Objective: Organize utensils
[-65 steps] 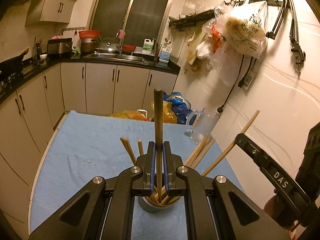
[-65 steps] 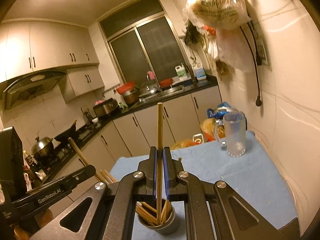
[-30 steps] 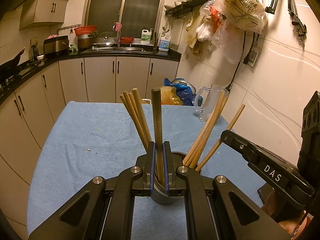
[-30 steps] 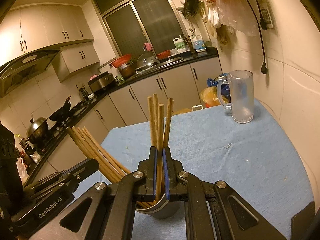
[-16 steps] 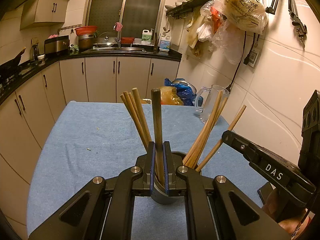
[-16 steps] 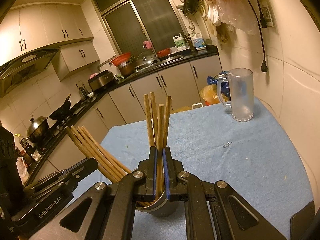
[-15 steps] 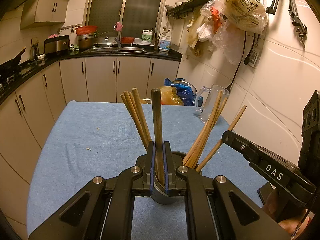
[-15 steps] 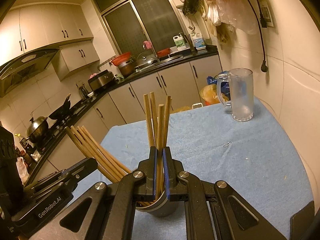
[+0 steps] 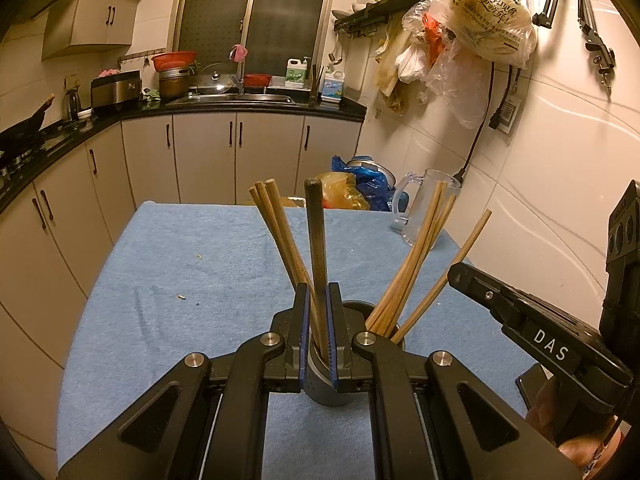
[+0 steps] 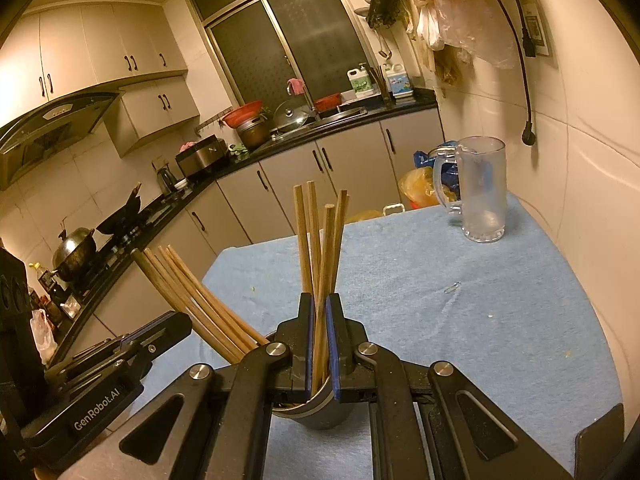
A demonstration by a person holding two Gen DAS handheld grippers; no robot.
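Observation:
A grey metal cup (image 9: 326, 388) stands on the blue cloth and holds several wooden chopsticks (image 9: 414, 264). My left gripper (image 9: 317, 300) sits over the cup with its jaws slightly apart around a dark chopstick (image 9: 314, 232) that leans in the cup. My right gripper (image 10: 319, 312) is over the same cup (image 10: 320, 414), jaws slightly apart around a light chopstick (image 10: 326, 264) standing in it. Other chopsticks (image 10: 192, 296) fan out to the left. The right gripper's body shows at the right of the left wrist view.
A glass mug (image 10: 478, 192) stands at the far right of the blue-covered table (image 10: 460, 312). Plastic bags (image 9: 352, 190) lie beyond the table's far edge. Kitchen cabinets and a sink counter (image 9: 240, 104) run behind. The tiled wall is close on the right.
Both grippers lowered their chopsticks into the cup. In the last half second both pairs of jaws have parted a little, and each chopstick now leans loosely between them.

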